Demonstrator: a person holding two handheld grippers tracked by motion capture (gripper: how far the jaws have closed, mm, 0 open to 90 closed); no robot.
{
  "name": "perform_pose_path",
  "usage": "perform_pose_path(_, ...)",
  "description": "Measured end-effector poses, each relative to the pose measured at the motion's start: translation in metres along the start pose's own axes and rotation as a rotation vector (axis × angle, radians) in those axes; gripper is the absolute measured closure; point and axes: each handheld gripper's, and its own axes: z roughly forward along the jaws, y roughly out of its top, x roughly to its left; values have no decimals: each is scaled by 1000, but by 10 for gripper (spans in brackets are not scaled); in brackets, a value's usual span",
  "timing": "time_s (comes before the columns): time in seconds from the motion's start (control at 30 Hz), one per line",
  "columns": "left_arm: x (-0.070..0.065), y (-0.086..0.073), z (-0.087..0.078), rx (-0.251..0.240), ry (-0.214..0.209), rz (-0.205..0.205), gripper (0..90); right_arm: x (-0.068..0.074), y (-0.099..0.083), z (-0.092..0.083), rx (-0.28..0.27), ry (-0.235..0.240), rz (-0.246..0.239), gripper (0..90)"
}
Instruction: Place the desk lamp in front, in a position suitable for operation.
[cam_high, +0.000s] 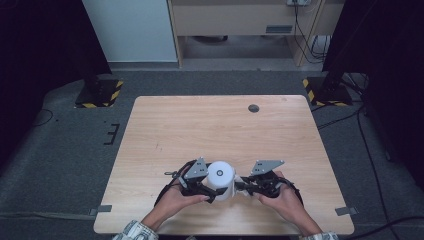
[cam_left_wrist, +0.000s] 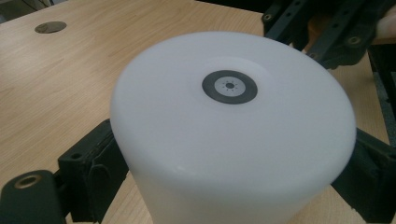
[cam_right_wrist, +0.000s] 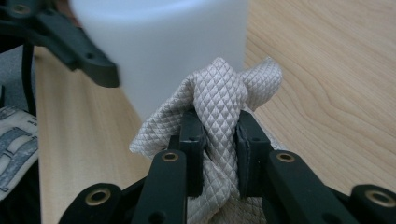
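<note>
1. Count: 1 white cylinder (cam_high: 220, 179) w/ a dark ring on top, 1 beige quilted cloth (cam_right_wrist: 219, 116), 2 grippers, 1 wooden table (cam_high: 215, 125).
2. Cylinder stands upright near the table's near edge, between both hands.
3. Left gripper (cam_high: 207, 192): jaws spread wide, clamped on the cylinder's sides; left gripper view has a black pad against each flank of the cylinder (cam_left_wrist: 233, 130).
4. Right gripper (cam_right_wrist: 219, 140): jaws nearly closed, pinching a bunched fold of the cloth; cloth tip touches the cylinder's side (cam_right_wrist: 159, 51).
5. High view: right gripper (cam_high: 241, 185) just beside the cylinder; cloth hard to make out there.
6. Right gripper view gives the cloth's diamond weave & the pinch; left gripper view gives the top ring (cam_left_wrist: 229, 87), plus the other gripper's black frame (cam_left_wrist: 322, 28) behind.
</note>
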Motion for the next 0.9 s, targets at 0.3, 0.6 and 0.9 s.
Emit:
perform_pose_path(0.3, 1, 0, 0, 2, -6, 1, 75, 20, 8, -17, -75, -4, -25, 757)
perform_pose_path(0.6, 1, 1, 0, 4, -5, -3, 69, 25, -4, 2, 45, -28, -52, 755)
perform_pose_path(0.9, 3, 22, -20, -102, 11, -21, 32, 24, -3, -3, 25, -51, -44, 751)
